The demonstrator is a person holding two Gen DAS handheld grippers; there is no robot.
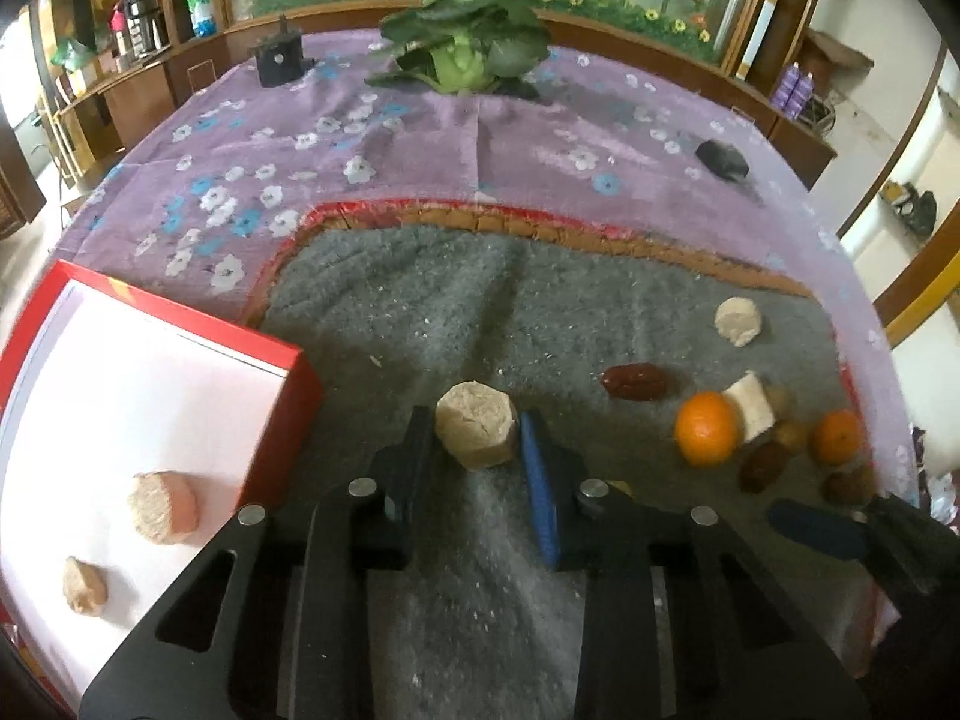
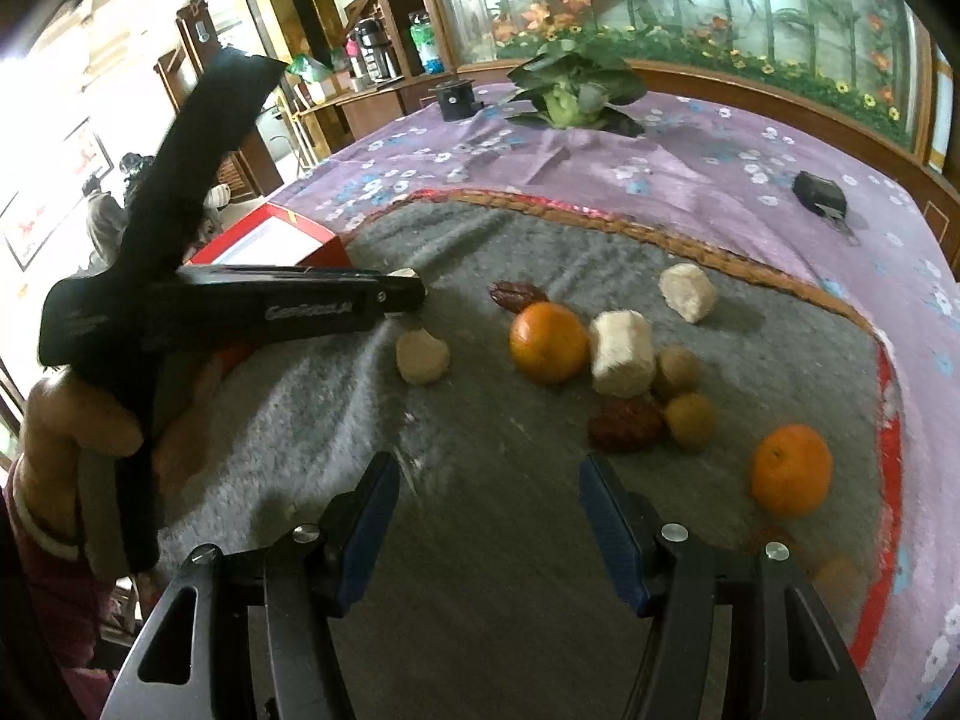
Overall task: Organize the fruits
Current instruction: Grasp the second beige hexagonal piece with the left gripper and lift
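Note:
My left gripper (image 1: 477,429) is shut on a beige cut fruit chunk (image 1: 477,432) above the grey mat (image 1: 420,312), next to the red-rimmed white box (image 1: 120,372). Two beige pieces (image 1: 162,507) lie in the box. My right gripper (image 2: 489,480) is open and empty above the mat, in front of a pile: two oranges (image 2: 549,341), a white chunk (image 2: 621,354), red dates (image 2: 624,423), small brown fruits (image 2: 690,420) and beige chunks (image 2: 422,356). The left gripper also shows in the right wrist view (image 2: 414,285).
The mat lies on a purple flowered tablecloth (image 1: 300,144). A leafy cabbage (image 1: 465,42), a black box (image 1: 279,57) and a small black object (image 1: 723,159) sit further back. Wooden cabinets ring the table.

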